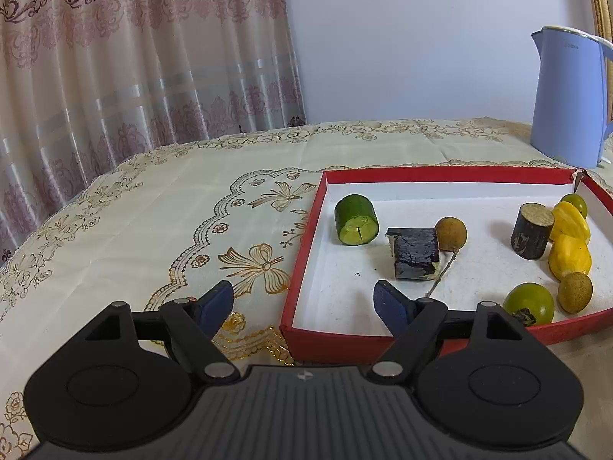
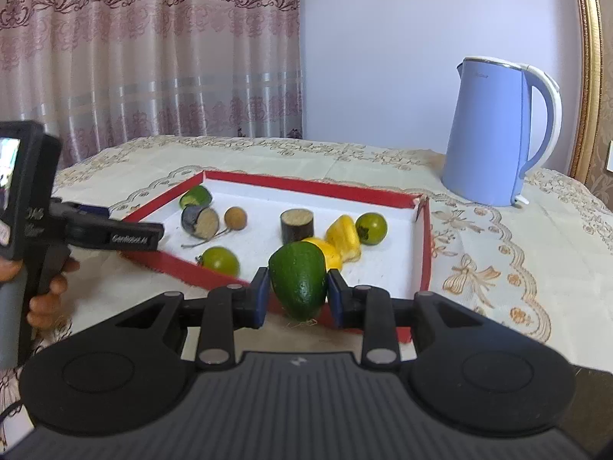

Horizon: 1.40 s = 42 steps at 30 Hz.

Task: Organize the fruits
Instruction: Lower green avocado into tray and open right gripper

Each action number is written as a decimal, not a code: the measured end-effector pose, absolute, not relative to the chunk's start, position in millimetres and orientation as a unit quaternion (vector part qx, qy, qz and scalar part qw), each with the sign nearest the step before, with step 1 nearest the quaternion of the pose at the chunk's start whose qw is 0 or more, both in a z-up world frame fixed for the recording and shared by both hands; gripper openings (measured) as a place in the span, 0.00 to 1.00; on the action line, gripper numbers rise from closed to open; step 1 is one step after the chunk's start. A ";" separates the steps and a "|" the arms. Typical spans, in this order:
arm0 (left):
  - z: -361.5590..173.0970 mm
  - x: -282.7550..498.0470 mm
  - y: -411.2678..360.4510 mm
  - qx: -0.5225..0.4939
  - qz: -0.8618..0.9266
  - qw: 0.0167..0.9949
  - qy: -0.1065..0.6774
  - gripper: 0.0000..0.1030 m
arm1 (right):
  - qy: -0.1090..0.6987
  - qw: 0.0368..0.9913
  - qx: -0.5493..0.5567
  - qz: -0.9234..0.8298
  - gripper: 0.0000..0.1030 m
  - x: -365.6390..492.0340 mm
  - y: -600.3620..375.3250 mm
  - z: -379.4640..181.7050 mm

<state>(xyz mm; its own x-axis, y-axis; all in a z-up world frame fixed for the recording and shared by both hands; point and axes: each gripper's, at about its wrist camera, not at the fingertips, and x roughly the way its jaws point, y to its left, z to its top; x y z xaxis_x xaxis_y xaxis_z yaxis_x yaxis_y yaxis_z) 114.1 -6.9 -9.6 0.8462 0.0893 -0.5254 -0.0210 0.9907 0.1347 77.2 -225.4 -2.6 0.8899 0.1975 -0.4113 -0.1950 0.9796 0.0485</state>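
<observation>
A matt red cardboard tray [image 1: 452, 174] with a white lining is seen on patterned cream cloth [image 1: 214, 199]; the glossy blue kettle [image 2: 486, 134] is probably plastic.

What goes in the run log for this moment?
left gripper: open, empty | right gripper: shut on avocado, above box near edge | next: likely place avocado in box

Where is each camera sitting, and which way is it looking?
Left wrist: sits on the left gripper, looking forward and down at the near left corner of the red box; its own open blue fingers show.
Right wrist: sits on the right gripper, looking across the box from its near side; its fingers clamp an avocado; the left gripper and a hand show at left.
Both see: box, kettle, curtain, cucumber piece.
</observation>
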 end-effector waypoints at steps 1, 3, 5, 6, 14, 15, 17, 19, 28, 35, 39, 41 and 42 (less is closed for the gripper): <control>-9.7 114.0 -7.4 0.063 0.029 0.959 0.275 0.78 | 0.211 0.972 0.004 0.100 0.29 80.3 -226.1 -0.8; -9.6 113.9 -6.9 0.063 0.029 0.959 0.275 0.78 | 0.210 0.973 0.006 0.097 0.29 88.1 -227.8 1.8; -9.6 113.9 -6.9 0.063 0.028 0.959 0.276 0.79 | 0.211 0.973 0.010 0.092 0.29 97.8 -229.8 4.6; -9.6 113.9 -6.9 0.063 0.028 0.959 0.276 0.79 | 0.212 0.973 0.012 0.090 0.29 104.2 -231.4 5.7; -9.8 113.9 -6.8 0.062 0.028 0.959 0.276 0.79 | 0.228 0.972 0.024 0.046 0.29 153.5 -242.9 6.2; -9.8 114.0 -6.9 0.062 0.028 0.959 0.276 0.79 | 0.230 0.972 0.024 0.040 0.29 158.4 -243.5 4.7; -9.9 113.8 -6.9 0.062 0.028 0.959 0.276 0.79 | 0.238 0.971 0.024 0.030 0.29 171.6 -245.1 1.1; -9.8 114.0 -6.8 0.062 0.029 0.959 0.276 0.79 | 0.245 0.969 0.021 0.026 0.29 179.5 -244.6 -3.7; -10.9 113.8 -6.7 0.061 0.028 0.958 0.277 0.80 | 0.252 0.967 0.017 0.014 0.68 189.0 -243.2 -13.0; -9.7 113.4 -3.8 0.051 0.028 0.959 0.278 0.86 | 0.196 0.980 0.033 0.028 0.85 130.7 -239.6 3.9; -8.5 110.8 -6.1 0.059 0.030 0.960 0.271 0.86 | 0.168 0.984 0.006 0.051 0.98 82.2 -223.7 -2.2; -7.6 109.4 -6.2 0.059 0.030 0.961 0.267 0.86 | 0.164 0.985 0.004 0.049 1.00 65.9 -218.5 -10.9; -7.2 108.7 -5.8 0.058 0.031 0.962 0.265 0.86 | 0.167 0.985 0.005 0.047 1.00 61.7 -216.7 -14.9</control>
<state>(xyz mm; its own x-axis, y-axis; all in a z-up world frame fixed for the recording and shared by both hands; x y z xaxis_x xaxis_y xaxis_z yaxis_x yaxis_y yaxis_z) 108.7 -5.8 -7.2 0.8574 0.0907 -0.5067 -0.0291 0.9913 0.1283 61.7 -216.7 -14.9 0.9395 0.0946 -0.3292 -0.0910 0.9955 0.0266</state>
